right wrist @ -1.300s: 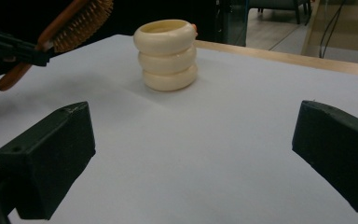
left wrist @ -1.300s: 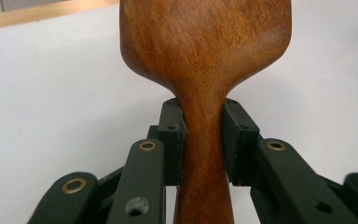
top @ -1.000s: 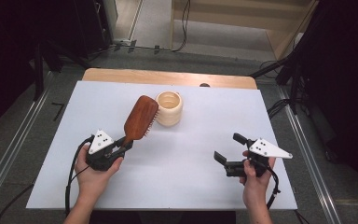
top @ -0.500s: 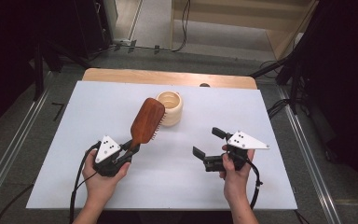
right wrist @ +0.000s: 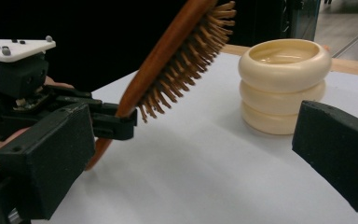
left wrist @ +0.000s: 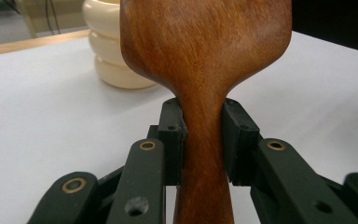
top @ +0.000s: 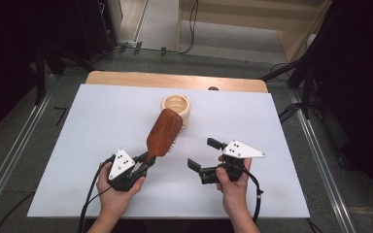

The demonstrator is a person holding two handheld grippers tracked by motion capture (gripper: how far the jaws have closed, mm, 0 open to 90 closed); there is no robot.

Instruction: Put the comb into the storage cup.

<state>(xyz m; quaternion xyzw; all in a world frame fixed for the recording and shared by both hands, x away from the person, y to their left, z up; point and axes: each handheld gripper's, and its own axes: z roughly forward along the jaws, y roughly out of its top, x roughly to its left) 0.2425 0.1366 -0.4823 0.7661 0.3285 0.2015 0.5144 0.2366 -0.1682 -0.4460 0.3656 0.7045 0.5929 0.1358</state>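
Hairbrush [top: 164, 132] handle clamped in left hand-held gripper [top: 143, 164], head raised.

The high view looks forward and down from above the near edge of the white table [top: 102, 111], taking in its whole top. The left gripper view sits close behind the wooden hairbrush [left wrist: 205, 60], facing the far edge. The right gripper view looks leftward, sharing that hairbrush and the cream ribbed cup [right wrist: 284, 84].
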